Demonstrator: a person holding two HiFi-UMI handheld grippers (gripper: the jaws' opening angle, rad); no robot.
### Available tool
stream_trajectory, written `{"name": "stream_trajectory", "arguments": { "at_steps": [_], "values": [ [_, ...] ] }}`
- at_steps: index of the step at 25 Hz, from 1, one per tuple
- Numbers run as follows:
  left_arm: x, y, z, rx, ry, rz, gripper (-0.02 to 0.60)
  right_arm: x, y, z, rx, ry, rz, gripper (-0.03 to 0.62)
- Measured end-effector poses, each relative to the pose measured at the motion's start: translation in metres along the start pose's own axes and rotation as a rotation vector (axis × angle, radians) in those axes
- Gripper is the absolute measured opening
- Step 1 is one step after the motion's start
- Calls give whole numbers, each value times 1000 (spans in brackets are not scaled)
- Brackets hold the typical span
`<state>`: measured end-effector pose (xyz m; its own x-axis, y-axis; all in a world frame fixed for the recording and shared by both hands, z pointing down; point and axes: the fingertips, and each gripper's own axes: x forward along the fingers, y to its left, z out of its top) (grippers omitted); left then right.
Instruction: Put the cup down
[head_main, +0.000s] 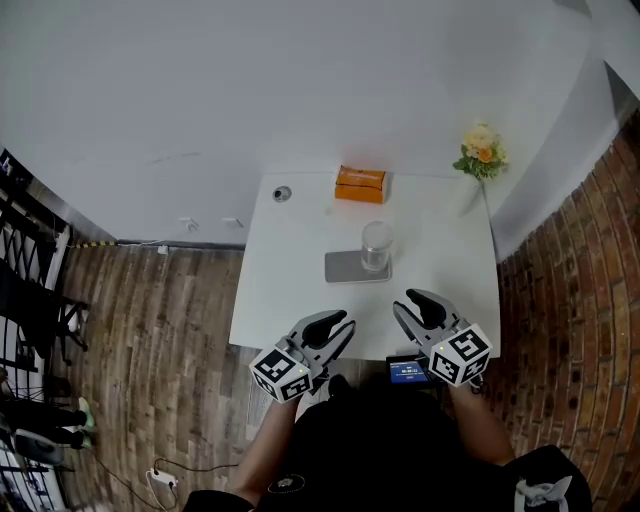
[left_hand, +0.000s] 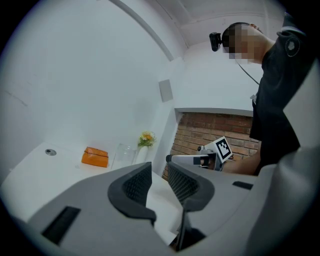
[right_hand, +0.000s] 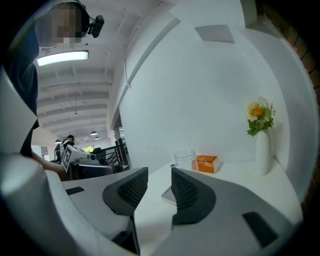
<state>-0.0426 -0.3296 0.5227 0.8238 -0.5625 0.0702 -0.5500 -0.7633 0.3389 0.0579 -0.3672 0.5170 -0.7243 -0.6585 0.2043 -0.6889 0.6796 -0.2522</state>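
A clear cup (head_main: 377, 245) stands upright on a flat grey mat (head_main: 345, 267) in the middle of the white table (head_main: 290, 280). Neither gripper touches it. My left gripper (head_main: 345, 325) hovers at the table's front edge, left of the cup and nearer to me, with a narrow gap between its jaws and nothing in it. My right gripper (head_main: 412, 302) is near the front edge, right of the mat, also narrowly open and empty. In the right gripper view the cup (right_hand: 185, 159) shows beyond the jaws (right_hand: 159, 187). In the left gripper view the cup (left_hand: 123, 152) is far ahead of the gripper (left_hand: 159, 182).
An orange box (head_main: 360, 184) lies at the back of the table, with a small round fitting (head_main: 282, 193) to its left. A white vase of flowers (head_main: 481, 150) stands at the back right corner. A small device with a blue screen (head_main: 408, 372) sits at the front edge.
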Motion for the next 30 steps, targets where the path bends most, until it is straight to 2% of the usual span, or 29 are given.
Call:
{"name": "stream_trajectory", "arguments": {
  "at_steps": [12, 30],
  "values": [
    [-5, 1, -1, -4, 11, -11, 94, 2, -10, -5, 61, -6, -38, 137],
    [-9, 0, -7, -8, 17, 2, 94, 2, -13, -15, 35, 16, -66, 115]
  ]
}}
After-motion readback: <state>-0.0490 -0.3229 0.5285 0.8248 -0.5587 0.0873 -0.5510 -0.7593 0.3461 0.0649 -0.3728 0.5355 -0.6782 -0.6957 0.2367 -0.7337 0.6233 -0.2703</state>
